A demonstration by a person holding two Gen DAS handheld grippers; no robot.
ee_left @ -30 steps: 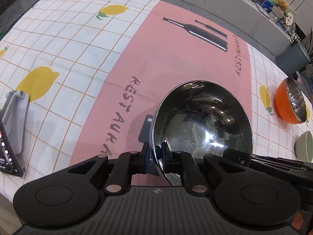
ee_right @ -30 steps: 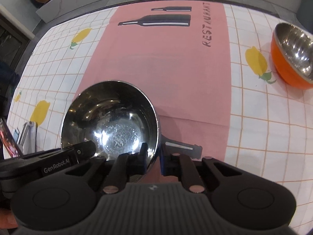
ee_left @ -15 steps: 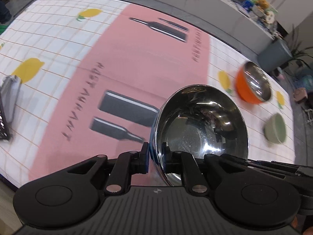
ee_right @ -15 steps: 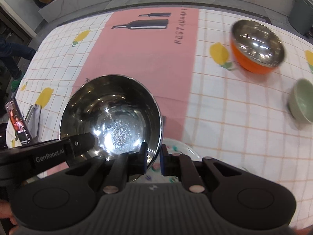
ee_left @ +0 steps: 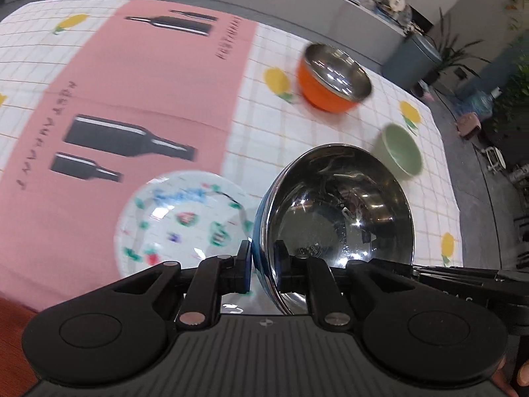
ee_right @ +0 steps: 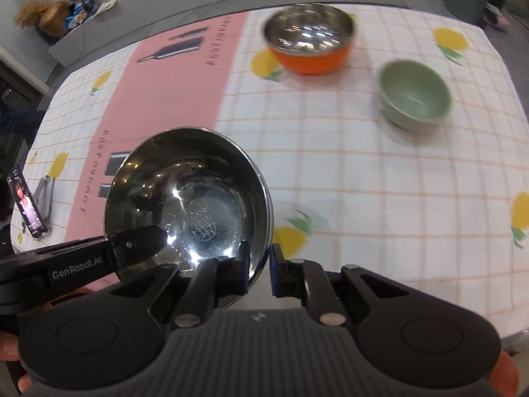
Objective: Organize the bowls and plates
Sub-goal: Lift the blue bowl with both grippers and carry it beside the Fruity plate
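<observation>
Both grippers hold one shiny steel bowl with a blue outside (ee_left: 337, 211) above the table. My left gripper (ee_left: 263, 264) is shut on its near-left rim. My right gripper (ee_right: 258, 269) is shut on its near-right rim, and the bowl fills the left of the right wrist view (ee_right: 188, 201). A white plate with a coloured pattern (ee_left: 178, 221) lies on the cloth just left of the held bowl. An orange bowl with a steel inside (ee_left: 332, 77) (ee_right: 309, 41) and a small green bowl (ee_left: 401, 155) (ee_right: 415, 94) stand farther off to the right.
The table carries a white checked cloth with lemons and a pink strip with bottle prints (ee_left: 132, 99). A phone on a stand (ee_right: 26, 205) sits at the left edge. A grey counter (ee_left: 297, 10) and a grey bin (ee_left: 413, 63) lie beyond the table.
Both grippers have carried the steel bowl to the right across the table. The patterned plate has come into the left wrist view, and the orange and green bowls are now nearer.
</observation>
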